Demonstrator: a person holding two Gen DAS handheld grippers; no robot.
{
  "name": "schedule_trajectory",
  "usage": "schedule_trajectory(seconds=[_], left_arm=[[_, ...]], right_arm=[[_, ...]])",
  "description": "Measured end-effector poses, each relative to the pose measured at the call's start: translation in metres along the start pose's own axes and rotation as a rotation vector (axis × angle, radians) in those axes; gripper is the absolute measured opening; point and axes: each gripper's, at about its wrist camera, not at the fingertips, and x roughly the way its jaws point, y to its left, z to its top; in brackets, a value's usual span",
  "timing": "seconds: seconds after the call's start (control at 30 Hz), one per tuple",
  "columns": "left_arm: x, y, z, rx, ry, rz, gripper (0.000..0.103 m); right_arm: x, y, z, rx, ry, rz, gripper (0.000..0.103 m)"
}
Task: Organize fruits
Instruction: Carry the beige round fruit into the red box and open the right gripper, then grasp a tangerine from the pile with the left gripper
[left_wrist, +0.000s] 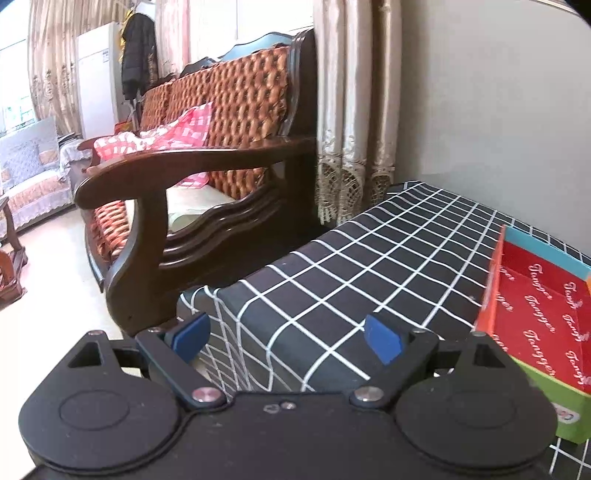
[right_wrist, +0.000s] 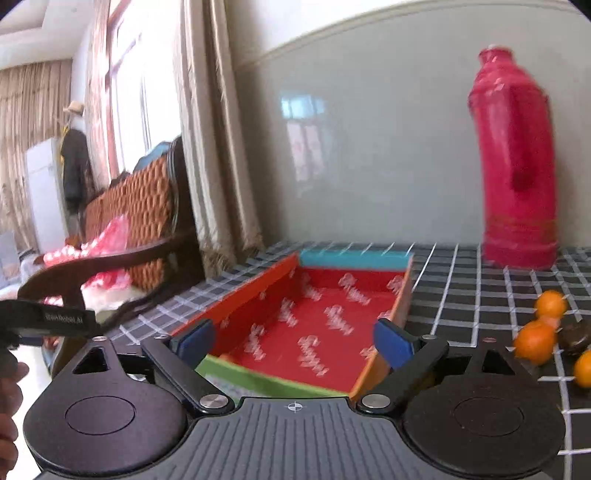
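Right gripper (right_wrist: 293, 341): jaws spread, nothing between them, hovering over near end of shallow red-lined cardboard tray (right_wrist: 314, 325), which looks empty. Left gripper (left_wrist: 288, 338): jaws spread too, empty, over bare black white-grid cloth surface (left_wrist: 369, 258), tray just to its right. Small round orange fruits (right_wrist: 535, 341) plus one dark round fruit (right_wrist: 574, 336) clustered on surface right of tray, near tall red bottle (right_wrist: 517, 166). Reads as between picks. Next: swing right, pinch one orange, carry to tray.
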Motion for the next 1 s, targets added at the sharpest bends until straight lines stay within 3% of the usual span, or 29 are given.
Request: schedule_trajectory(seconds=[0.1,0.23,0.43,0.57,0.7,0.83,1.0], left_arm=[[-0.008,-0.013,-0.001,0.029,-0.023,-0.025,0.084],[-0.025,-0.039,-0.005,0.083,-0.066,-0.099,0.084],[-0.059,-0.089,-0.018,0.193,-0.161,-0.255,0.084],[-0.088,-0.13,-0.037,0.293,-0.223,-0.408,0.084],[-0.106,-0.167,-0.058,0.385,-0.223,-0.547,0.08],[-0.111,-0.199,-0.078,0.464,-0.197,-0.6,0.066],[-0.111,-0.223,-0.095,0.504,-0.168,-0.632,0.061]], right_arm=[[-0.014,-0.011,0.004,0.014,-0.034,-0.055,0.092],[-0.035,-0.036,0.008,0.05,-0.068,-0.206,0.103],[-0.076,-0.076,0.014,0.08,-0.134,-0.549,0.103],[-0.105,-0.109,0.014,0.17,-0.166,-0.798,0.103],[-0.131,-0.134,0.009,0.219,-0.192,-0.985,0.103],[-0.146,-0.149,0.007,0.226,-0.189,-1.064,0.103],[-0.157,-0.154,0.003,0.225,-0.181,-1.017,0.103]])
